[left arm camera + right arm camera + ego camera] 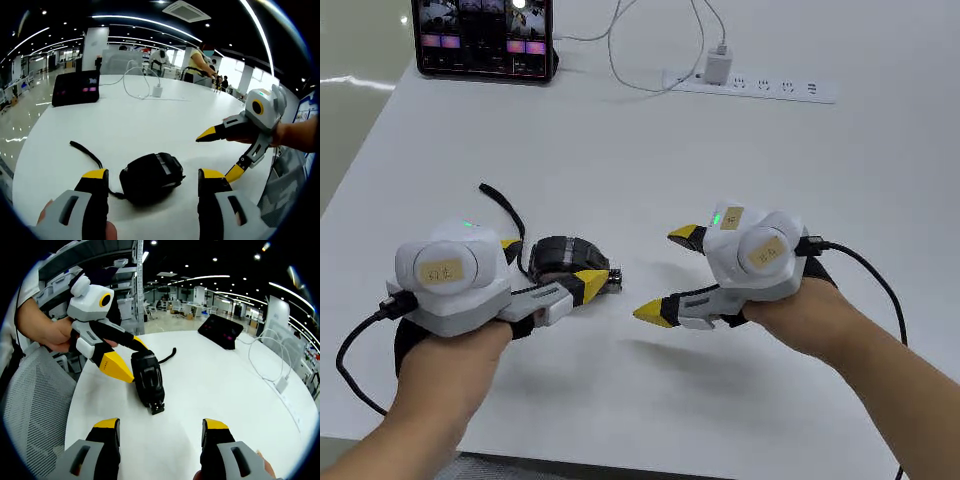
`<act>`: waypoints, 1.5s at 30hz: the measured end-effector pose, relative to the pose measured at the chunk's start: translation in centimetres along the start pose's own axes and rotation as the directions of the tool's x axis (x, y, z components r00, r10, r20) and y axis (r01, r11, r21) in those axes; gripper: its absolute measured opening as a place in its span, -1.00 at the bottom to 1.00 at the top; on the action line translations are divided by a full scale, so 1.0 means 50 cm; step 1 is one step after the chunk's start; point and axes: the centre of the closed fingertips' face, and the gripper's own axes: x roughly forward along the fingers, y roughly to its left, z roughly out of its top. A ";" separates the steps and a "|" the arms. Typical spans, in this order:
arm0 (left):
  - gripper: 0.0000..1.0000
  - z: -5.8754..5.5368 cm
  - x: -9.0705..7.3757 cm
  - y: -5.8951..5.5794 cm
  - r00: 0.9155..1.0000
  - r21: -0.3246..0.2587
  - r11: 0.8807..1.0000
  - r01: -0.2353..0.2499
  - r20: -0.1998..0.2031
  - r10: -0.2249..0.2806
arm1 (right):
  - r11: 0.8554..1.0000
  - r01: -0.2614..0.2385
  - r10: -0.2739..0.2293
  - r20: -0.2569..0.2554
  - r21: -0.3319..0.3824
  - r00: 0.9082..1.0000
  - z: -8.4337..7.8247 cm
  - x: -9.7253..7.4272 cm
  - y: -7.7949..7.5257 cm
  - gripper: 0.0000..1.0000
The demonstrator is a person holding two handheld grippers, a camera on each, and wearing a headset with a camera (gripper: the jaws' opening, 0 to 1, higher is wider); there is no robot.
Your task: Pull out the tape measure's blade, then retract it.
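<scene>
A black tape measure (pixel 563 260) lies on the white table (pixel 620 170), its black wrist strap (pixel 505 212) trailing away to the far left. My left gripper (pixel 552 262) is open, one yellow-tipped jaw on each side of the case. In the left gripper view the tape measure (pixel 151 177) sits between the jaw tips without clear contact. My right gripper (pixel 668 273) is open a little to the right of the case, pointing toward it. The right gripper view has the tape measure (pixel 149 377) ahead of its jaws, blade end nearest. No blade is drawn out.
A dark tablet (pixel 485 35) stands at the table's far left edge. A white power strip (pixel 760 85) with a charger (pixel 718 68) and white cable lies at the far side. Gripper cables hang off the near edge. A mesh chair (pixel 35 405) stands beside the table.
</scene>
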 end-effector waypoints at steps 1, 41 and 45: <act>0.42 0.001 -0.003 -0.003 1.000 0.009 1.000 0.011 0.007 -0.011 | 1.000 0.003 -0.003 0.007 0.010 1.000 -0.002 -0.005 0.002 0.29; 0.69 -0.025 -0.077 -0.028 0.986 0.157 0.974 0.166 -0.006 -0.167 | 0.980 0.120 -0.137 0.100 0.159 0.986 -0.065 -0.140 0.032 0.68; 0.72 -0.031 -0.080 -0.028 0.984 0.161 0.971 0.175 -0.016 -0.175 | 0.978 0.128 -0.145 0.092 0.163 0.985 -0.079 -0.145 0.036 0.71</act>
